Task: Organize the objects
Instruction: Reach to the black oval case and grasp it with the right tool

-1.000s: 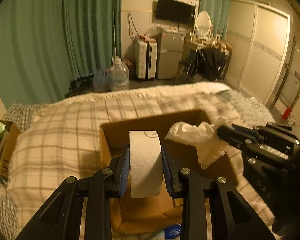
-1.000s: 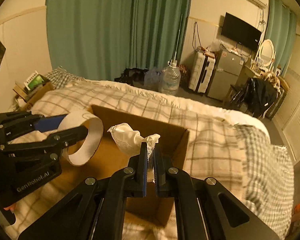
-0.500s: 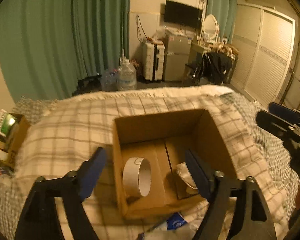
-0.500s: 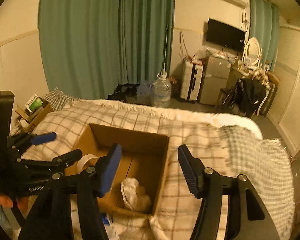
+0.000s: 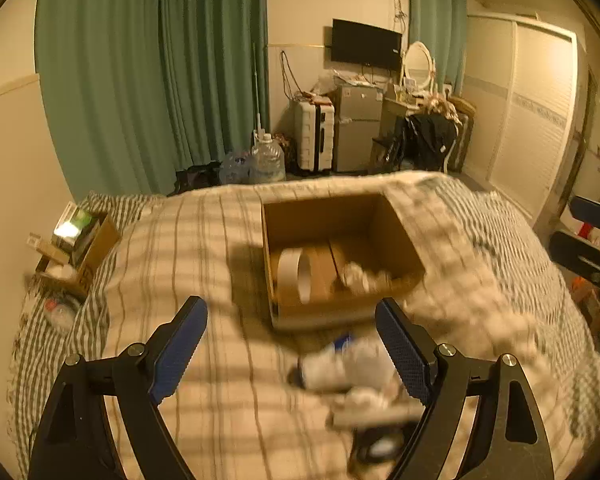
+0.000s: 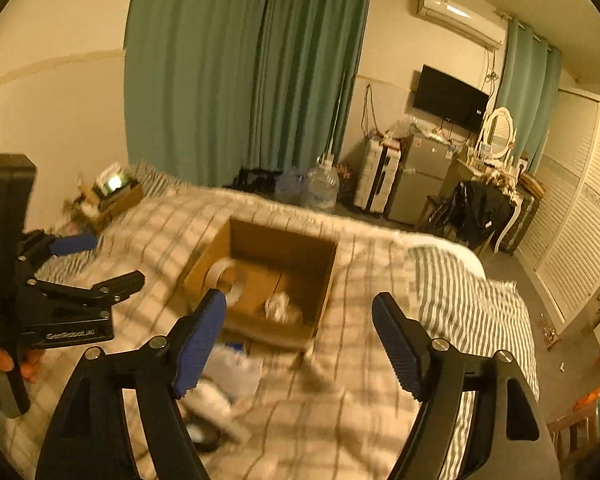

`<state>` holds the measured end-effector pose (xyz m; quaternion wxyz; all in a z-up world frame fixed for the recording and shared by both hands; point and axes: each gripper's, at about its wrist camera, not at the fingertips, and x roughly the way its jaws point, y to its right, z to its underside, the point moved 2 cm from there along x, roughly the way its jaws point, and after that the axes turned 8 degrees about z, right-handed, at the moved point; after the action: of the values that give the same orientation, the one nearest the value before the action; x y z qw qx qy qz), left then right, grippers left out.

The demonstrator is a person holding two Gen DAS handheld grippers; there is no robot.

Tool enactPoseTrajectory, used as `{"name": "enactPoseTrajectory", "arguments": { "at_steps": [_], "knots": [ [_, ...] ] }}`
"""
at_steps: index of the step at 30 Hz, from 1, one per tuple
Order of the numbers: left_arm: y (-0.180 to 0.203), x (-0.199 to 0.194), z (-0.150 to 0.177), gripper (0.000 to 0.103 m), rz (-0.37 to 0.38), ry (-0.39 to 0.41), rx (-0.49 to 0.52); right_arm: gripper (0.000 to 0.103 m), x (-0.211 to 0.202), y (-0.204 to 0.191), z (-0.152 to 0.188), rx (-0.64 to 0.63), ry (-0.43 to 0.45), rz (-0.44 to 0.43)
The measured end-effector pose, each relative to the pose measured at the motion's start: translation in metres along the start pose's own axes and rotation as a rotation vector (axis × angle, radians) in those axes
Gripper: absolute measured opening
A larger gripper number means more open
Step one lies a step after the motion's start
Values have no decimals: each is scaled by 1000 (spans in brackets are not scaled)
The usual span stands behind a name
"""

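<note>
Loose clutter (image 5: 352, 364), blurred, lies on bed (image 5: 204, 240) just before cardboard box (image 5: 396, 224), directly between left tongs (image 5: 290, 348), gaping, empty; long axis unreadable. Right tongs (image 6: 298, 338) likewise spread, empty, farther right.

One cardboard box (image 5: 340, 216), one tape roll (image 5: 296, 276), one crumpled cloth (image 5: 358, 278), two suitcases (image 5: 314, 140)

Tape roll (image 5: 294, 276) inside cardboard box (image 5: 324, 212)

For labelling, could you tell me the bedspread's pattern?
Plaid bedspread, clearest in the right wrist view.
</note>
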<state>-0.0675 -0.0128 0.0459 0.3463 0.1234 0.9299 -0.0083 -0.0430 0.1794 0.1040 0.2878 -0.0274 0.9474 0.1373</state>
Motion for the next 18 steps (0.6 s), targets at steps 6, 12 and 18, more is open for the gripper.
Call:
{"name": "enactPoseTrajectory", "arguments": {
  "at_steps": [6, 12, 18],
  "knots": [
    [3, 2, 68, 89, -67, -11, -55, 81, 18, -34, 72, -9, -77, -37],
    [2, 29, 128, 89, -113, -95, -38, 82, 64, -78, 135, -34, -237, -128],
    [-13, 36, 143, 89, -117, -143, -74, 90, 83, -106, 157, -94, -305, -193]
  ]
}}
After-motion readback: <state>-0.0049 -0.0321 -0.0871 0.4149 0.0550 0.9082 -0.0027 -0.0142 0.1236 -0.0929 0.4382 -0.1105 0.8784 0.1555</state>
